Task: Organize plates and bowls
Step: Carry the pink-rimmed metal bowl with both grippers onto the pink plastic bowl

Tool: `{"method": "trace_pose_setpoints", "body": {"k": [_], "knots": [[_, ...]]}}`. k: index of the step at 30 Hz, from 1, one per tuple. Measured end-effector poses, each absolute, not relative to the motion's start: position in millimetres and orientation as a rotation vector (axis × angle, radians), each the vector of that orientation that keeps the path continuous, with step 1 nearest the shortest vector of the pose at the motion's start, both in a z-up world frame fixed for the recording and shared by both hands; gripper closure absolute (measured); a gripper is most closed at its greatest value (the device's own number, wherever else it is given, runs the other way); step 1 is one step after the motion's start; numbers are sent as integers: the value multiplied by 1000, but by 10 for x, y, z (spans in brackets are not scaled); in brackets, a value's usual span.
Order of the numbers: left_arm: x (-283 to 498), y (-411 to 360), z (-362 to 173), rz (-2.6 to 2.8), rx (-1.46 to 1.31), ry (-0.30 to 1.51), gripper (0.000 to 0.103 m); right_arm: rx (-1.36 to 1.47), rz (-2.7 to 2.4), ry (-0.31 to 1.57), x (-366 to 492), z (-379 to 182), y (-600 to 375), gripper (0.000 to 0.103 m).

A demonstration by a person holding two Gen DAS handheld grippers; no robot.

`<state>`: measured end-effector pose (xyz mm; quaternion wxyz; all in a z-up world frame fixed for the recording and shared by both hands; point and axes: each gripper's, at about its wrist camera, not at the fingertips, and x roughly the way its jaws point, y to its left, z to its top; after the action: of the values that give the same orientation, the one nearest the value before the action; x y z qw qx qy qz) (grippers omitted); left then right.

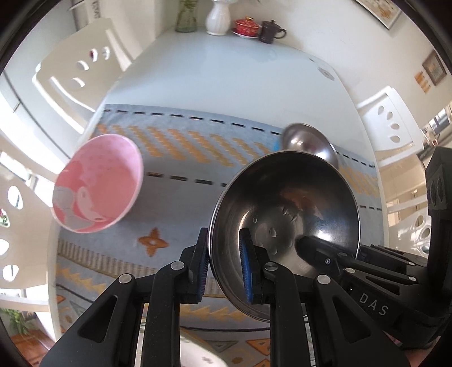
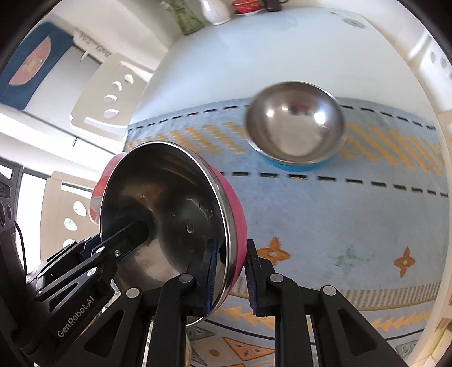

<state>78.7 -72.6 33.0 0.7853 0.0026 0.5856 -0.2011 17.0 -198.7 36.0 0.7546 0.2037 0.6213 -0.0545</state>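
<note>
A steel bowl with a pink outer shell [image 2: 169, 220] is held tilted above the table by both grippers. My left gripper [image 1: 224, 268] is shut on its left rim; the bowl also shows in the left wrist view [image 1: 296, 214]. My right gripper [image 2: 231, 278] is shut on its right rim. My right gripper's fingers [image 1: 319, 251] reach into the bowl in the left wrist view. A second steel bowl with a blue shell [image 2: 295, 124] sits on the mat further back; it also shows in the left wrist view [image 1: 308, 141]. A pink ceramic bowl [image 1: 99, 180] stands at the left.
A blue and orange patterned mat [image 2: 339, 214] covers the near half of the white table [image 1: 226, 76]. A glass vase [image 1: 186, 15], a white vase [image 1: 217, 18], a red lidded cup [image 1: 247, 26] and a dark mug [image 1: 269, 31] stand at the far edge. White chairs [image 1: 82, 67] surround the table.
</note>
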Motion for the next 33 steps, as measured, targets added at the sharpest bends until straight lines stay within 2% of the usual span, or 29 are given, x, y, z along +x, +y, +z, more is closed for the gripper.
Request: {"method": "trace_pose_setpoints", "body": {"k": [33], "knots": [[1627,524,128,-238,-140,1227,86,267,63,1415,1471,43,-816,85]]}}
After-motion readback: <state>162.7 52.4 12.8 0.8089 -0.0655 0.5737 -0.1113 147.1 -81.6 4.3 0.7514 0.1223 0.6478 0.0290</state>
